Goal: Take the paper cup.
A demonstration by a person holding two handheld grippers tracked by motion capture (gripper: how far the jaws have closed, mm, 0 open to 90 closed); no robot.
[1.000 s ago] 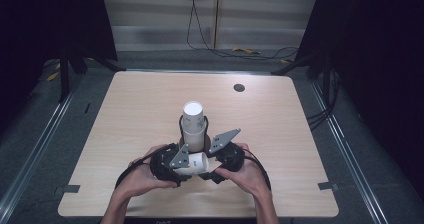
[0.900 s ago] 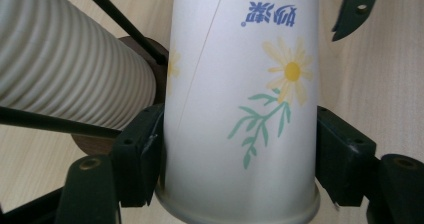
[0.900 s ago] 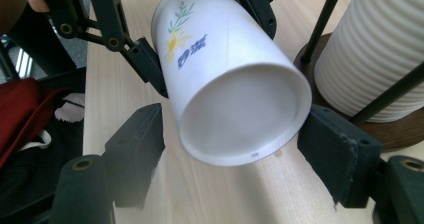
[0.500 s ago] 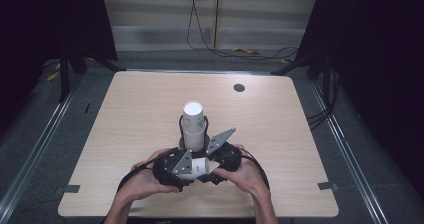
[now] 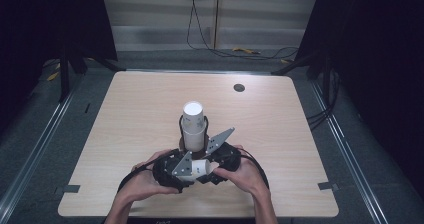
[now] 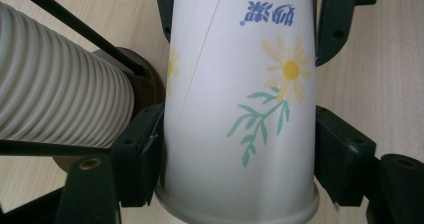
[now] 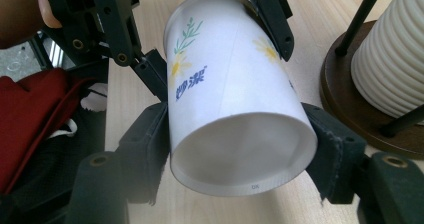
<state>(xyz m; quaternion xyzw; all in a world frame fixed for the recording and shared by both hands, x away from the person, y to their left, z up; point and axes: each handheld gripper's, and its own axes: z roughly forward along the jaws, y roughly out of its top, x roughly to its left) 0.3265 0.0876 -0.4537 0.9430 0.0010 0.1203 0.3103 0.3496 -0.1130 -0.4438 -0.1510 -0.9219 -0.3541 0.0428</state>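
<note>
1. A pale wood-grain worktop with rounded corners stands on a grey floor; dark surroundings flank it, and cables lie on the floor beyond its far edge.
2. A small dark round grommet sits near the far right corner.
3. A stack of ribbed white paper cups stands upright in a dark wire holder on a round brown base, at mid-worktop towards the near edge.
4. Broad bare wood lies open at the left, right and far edges; the hands crowd the near edge.
5. A white paper cup printed with yellow daisies and green sprigs lies on its side just nearer than the stack, close to the near edge.
6. The left claw is clamped on the cup's wall.
7. The right claw has just been closing; its pads press the cup's bottom end.
8. The cup bears blue Chinese characters; tiny print on its bottom rim is unreadable.
</note>
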